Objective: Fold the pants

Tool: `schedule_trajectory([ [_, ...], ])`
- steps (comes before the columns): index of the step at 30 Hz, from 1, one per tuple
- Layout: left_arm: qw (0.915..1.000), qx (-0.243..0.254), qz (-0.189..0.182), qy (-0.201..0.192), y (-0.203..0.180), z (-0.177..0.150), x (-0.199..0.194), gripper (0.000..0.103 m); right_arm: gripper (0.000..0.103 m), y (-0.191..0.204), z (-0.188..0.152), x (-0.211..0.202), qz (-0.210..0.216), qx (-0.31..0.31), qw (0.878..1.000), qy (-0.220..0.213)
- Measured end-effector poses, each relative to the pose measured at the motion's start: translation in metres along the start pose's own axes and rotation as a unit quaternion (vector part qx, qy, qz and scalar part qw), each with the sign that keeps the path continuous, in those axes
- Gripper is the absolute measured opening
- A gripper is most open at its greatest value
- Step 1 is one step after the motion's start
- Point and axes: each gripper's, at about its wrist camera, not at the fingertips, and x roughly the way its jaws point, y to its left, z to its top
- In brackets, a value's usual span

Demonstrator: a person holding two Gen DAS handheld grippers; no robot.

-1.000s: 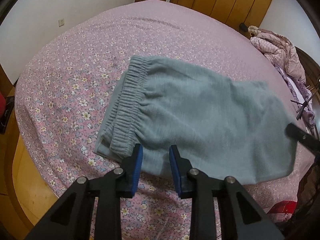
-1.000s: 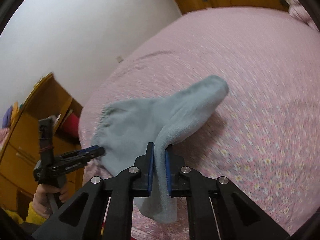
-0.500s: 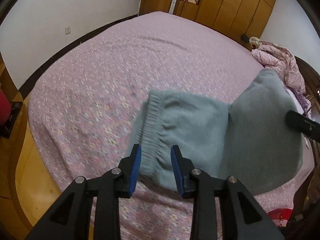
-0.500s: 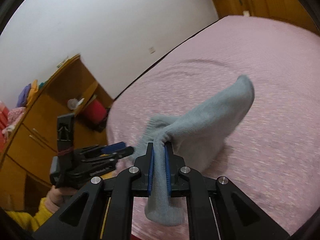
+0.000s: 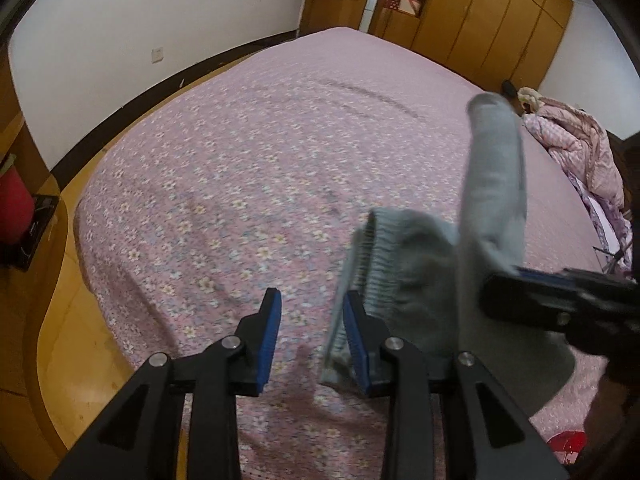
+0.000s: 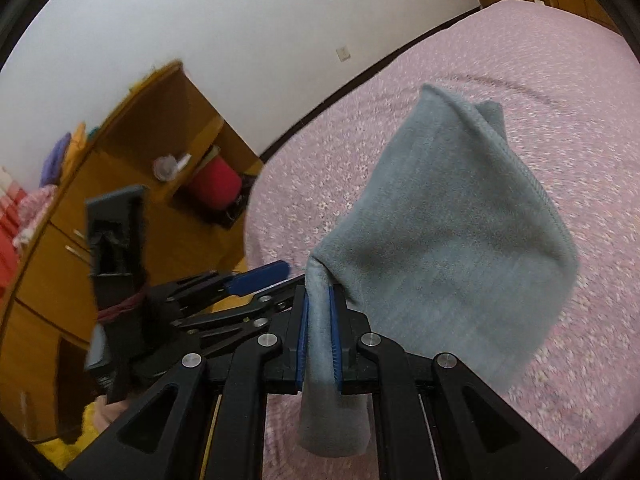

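Handling: the pants (image 6: 452, 240) look soft, thick and fleecy, light enough to hang from one pinch; they droop and bunch instead of holding a shape, so my guess is they want two hold points, not one
Where to take hold: the ribbed waistband (image 5: 380, 264) seems the firmest edge, near the lower middle of the left wrist view; a second pinch there, well apart from the first, should let the cloth spread flat
Looks: grey-blue fleece, gathered elastic waist, stitched hem along the upper right edge in the right wrist view; blurred in places
Pants position: lifted off the bed (image 5: 260, 152), hanging at the right of the left wrist view and filling the centre right of the right wrist view
Right gripper (image 6: 319, 336): jaws closed tight on a fold of the pants, a stub of cloth poking out below
Left gripper (image 5: 312, 336): jaws spread wide, nothing clamped; the waistband edge hangs against the inner face of its right pad (image 5: 356, 340)
Surroundings: floral pink bed cover, wooden wardrobes (image 5: 480, 20) at upper right
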Motion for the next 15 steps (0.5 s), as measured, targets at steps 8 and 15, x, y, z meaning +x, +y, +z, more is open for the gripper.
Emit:
schedule_trajectory([
  [8, 0.9995, -0.026, -0.003, -0.016, 0.013, -0.006, -0.012, 0.033, 0.028, -0.007, 0.000, -0.005, 0.006, 0.021, 1.000, -0.021],
  [15, 0.9980, -0.011, -0.056, -0.026, -0.010, -0.010, -0.028, 0.048, 0.031, -0.043, -0.027, -0.048, -0.070, 0.053, 0.995, -0.056],
])
